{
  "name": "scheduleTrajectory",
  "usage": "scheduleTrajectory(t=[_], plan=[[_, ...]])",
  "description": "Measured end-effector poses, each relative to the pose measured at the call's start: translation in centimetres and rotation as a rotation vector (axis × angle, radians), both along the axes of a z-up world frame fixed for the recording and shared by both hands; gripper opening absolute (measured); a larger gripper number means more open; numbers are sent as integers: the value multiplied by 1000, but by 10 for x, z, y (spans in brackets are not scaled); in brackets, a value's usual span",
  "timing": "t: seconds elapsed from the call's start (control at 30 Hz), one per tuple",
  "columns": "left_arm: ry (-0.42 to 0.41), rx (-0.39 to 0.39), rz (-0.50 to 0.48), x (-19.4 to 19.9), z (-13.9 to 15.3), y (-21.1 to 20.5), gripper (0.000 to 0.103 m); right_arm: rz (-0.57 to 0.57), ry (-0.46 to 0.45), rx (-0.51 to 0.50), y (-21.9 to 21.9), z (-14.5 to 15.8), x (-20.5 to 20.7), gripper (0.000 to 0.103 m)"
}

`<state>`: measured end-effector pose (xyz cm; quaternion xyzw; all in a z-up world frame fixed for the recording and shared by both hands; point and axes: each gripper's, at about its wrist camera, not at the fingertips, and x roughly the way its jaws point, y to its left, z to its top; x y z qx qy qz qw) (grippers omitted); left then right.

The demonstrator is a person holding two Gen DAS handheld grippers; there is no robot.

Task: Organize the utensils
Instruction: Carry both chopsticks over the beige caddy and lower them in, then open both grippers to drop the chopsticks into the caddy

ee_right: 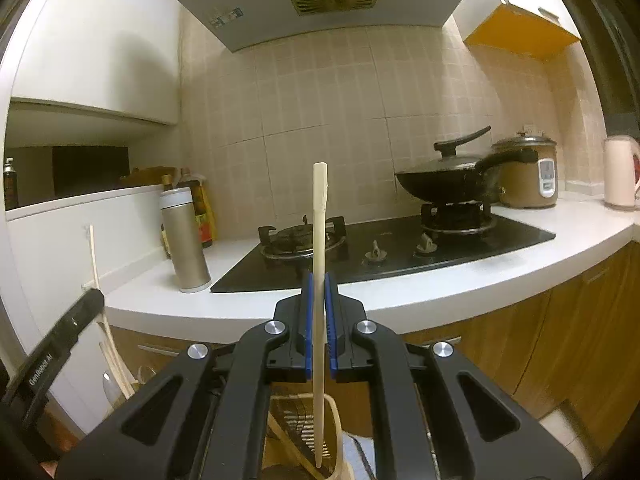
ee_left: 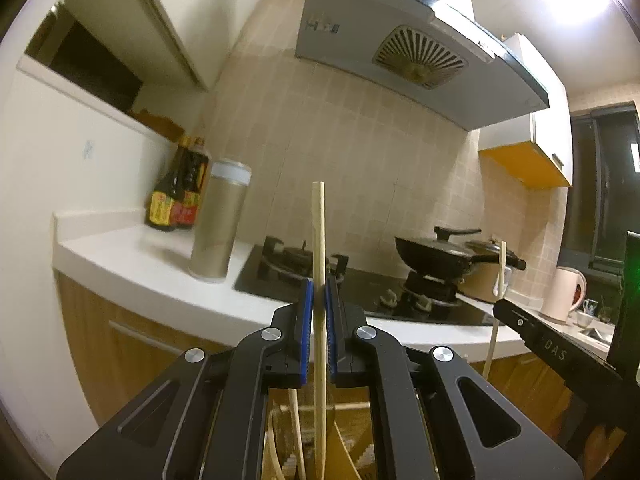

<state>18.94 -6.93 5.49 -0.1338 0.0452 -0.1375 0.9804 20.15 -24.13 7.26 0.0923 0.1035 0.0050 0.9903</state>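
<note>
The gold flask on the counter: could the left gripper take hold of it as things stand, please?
Probably not: the left gripper is shut on a chopstick, though nothing stands before the gold flask.

Bare white countertop [ee_right: 400,296] lies ahead; tall gold metal flask [ee_right: 185,240] and lidded black wok [ee_right: 440,186] obstruct either side.

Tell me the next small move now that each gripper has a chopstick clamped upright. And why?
Probably lower both hands toward the wooden utensil rack seen below the jaws. The left gripper and right gripper are each shut on a chopstick, tips pointing down over the rack, so neither is set down yet.
</note>
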Motion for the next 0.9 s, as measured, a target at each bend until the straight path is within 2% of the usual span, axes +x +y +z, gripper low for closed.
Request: scheduleTrajectory(t=[0.07,0.13,0.17,0.2,0.27,0.3,0.37,0.4,0.47,0.6,0.73,0.8,0.9], plan=[[17,-5,-15,-1,-3,3,15,6,17,-2,-1,-3,-1,5],[25,0,-20,-3,-5,4,21,17,33,-4,-3,-5,-6,6],[31,2,-28,-5,-5,6,27,28,44,-4,-4,-6,-9,10],[37,5,-34,-8,-5,7,37,41,55,-6,-5,-7,-13,12],[42,14,-31,-15,-4,10,51,43,61,-16,-5,-9,-23,26],[41,18,-28,-20,-5,11,58,44,61,-19,-6,-9,-29,29],[41,27,-23,-29,-5,14,68,45,65,-18,-8,-10,-40,34],[42,34,-24,-34,-5,15,70,46,69,-15,-10,-10,-46,36],[46,46,-25,-44,-5,18,73,47,77,-10,-12,-12,-59,52],[62,59,-36,-65,-6,23,79,52,97,-35,-9,-17,-86,52],[79,50,-45,-87,-10,27,81,64,128,-43,-1,-29,-111,53],[89,54,-40,-100,-14,27,86,70,145,-30,1,-36,-121,54],[104,65,-23,-116,-22,27,87,73,164,-28,4,-45,-131,57]])
